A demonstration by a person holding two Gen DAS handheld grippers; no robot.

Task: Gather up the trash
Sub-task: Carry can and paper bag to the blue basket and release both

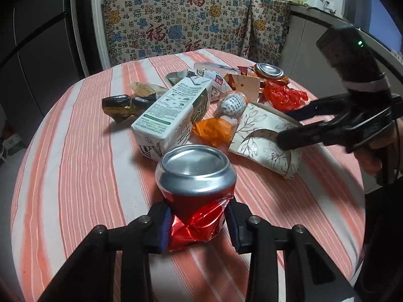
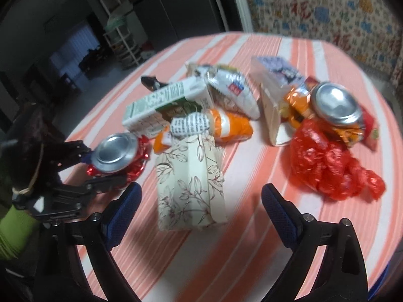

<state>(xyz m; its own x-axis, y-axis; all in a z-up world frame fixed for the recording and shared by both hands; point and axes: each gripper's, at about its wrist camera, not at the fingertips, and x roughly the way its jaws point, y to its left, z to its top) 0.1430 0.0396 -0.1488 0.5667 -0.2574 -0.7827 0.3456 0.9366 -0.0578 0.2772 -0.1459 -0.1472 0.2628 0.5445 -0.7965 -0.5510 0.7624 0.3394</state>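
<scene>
My left gripper [image 1: 199, 222] is shut on a crushed red can [image 1: 195, 196] at the near side of the striped table [image 1: 75, 166]; the can also shows in the right wrist view [image 2: 117, 154]. My right gripper [image 2: 200, 201] is open, its jaws either side of a flattened floral paper cup [image 2: 190, 183], with gaps on both sides. In the left wrist view the right gripper [image 1: 289, 125] hovers over that cup [image 1: 264, 138]. A white-green carton [image 1: 173, 110], orange plastic [image 1: 212, 129], a red bag [image 2: 330, 163] and a second can [image 2: 336, 105] lie in the pile.
A black wrapper [image 1: 123, 107], a printed paper ball [image 1: 233, 104] and snack packets [image 2: 234, 90] lie among the trash. A patterned cloth [image 1: 191, 22] hangs behind the table. A counter with utensils [image 1: 314, 0] stands at the back right.
</scene>
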